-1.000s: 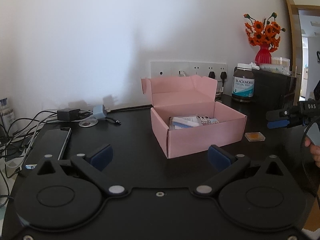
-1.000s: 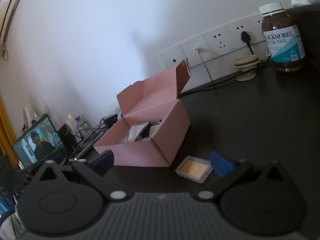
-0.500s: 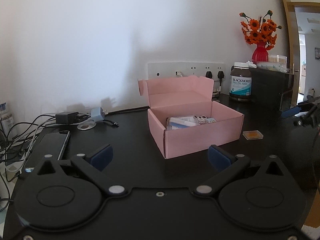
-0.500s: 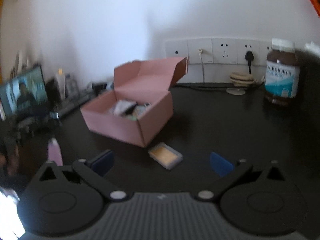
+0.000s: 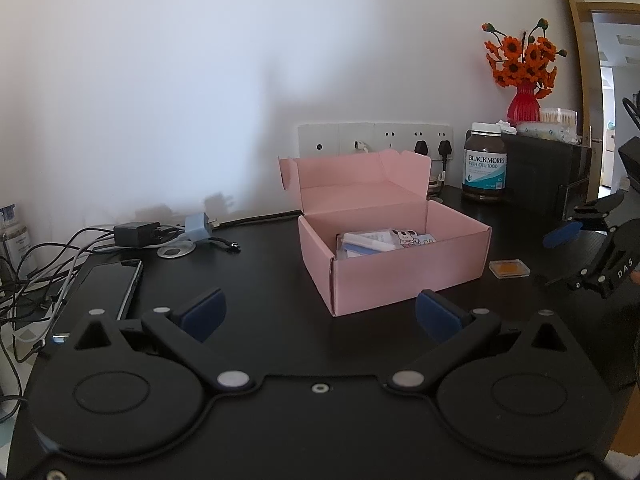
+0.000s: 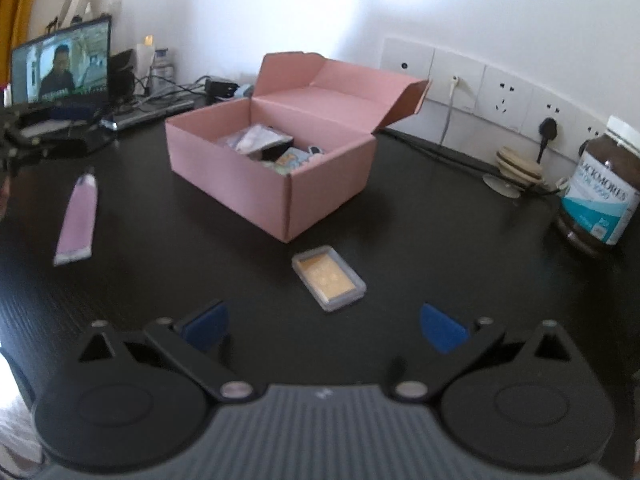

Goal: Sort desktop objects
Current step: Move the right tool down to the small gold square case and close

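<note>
A pink cardboard box sits in the middle of the black tabletop with its lid folded back toward the wall sockets. Inside it lie several small things heaped together: a clear packet with a white and blue tube-like piece, a card with a cartoon animal, and, seen from the right wrist view, a dark little block beside some printed packets; I cannot tell more than that. Just beside the box's front corner, flat on the tabletop, lies a small clear case with an orange-yellow insert, closed. Well off to the box's other side lies a pale purple tube, also outside the box. A brown fish oil jar with a white cap stands upright near the wall, and a red vase of orange flowers stands on a dark cabinet behind it. The left claw is spread wide with nothing in it, facing the box. The right claw is likewise spread wide and empty, hovering just short of the clear case.
</note>
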{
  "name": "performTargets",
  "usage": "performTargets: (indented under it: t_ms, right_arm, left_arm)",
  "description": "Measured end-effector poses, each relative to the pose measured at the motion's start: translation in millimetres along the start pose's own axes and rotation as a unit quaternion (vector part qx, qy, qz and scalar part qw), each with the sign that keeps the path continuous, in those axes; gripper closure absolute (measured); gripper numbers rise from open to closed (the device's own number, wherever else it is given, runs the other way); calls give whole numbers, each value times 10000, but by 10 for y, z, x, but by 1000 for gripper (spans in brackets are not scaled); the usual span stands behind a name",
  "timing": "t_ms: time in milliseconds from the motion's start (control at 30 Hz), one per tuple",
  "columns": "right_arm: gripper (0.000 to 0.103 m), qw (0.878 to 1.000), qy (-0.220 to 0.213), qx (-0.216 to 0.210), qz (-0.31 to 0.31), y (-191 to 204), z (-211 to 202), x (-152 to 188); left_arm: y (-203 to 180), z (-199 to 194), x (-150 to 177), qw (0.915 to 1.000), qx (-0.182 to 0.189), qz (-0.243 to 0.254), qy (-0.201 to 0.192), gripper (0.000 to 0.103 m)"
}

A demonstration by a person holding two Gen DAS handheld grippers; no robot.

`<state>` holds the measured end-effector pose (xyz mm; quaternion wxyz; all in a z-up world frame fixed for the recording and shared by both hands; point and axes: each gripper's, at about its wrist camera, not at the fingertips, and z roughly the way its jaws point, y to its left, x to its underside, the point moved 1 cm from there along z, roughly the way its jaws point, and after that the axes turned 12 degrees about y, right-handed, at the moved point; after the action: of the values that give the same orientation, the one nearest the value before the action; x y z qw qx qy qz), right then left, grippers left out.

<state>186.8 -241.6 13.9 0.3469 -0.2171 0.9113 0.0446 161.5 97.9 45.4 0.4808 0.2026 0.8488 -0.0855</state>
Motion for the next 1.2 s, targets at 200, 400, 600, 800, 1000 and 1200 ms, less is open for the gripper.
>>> performTargets:
  t_ms: [200, 400, 600, 800, 1000, 1200]
  right_arm:
    - [1, 9999, 66, -143, -60, 30, 64, -50]
    - [1, 9997, 87, -212, -62, 40, 122, -104]
    - [1, 9996, 112, -228, -87, 38, 186, -180]
    - [2, 9993, 167, -299, -133, 50, 252, -235]
    - [5, 9992, 160, -357, -76, 30, 284, -265]
    - [11, 9992, 127, -375, -46, 23, 299, -285]
  left_arm:
    - [12, -5, -1, 10000, 5, -38, -30, 0]
    - [34, -14, 3, 9999, -29, -128, -62, 0]
    - [94, -12, 4, 9995, 41, -295, -54, 0]
    - [135, -15, 7, 9992, 94, -396, -62, 0]
    - [139, -12, 5, 9991, 100, -398, -47, 0]
    - [131, -10, 5, 9993, 81, -375, -48, 0]
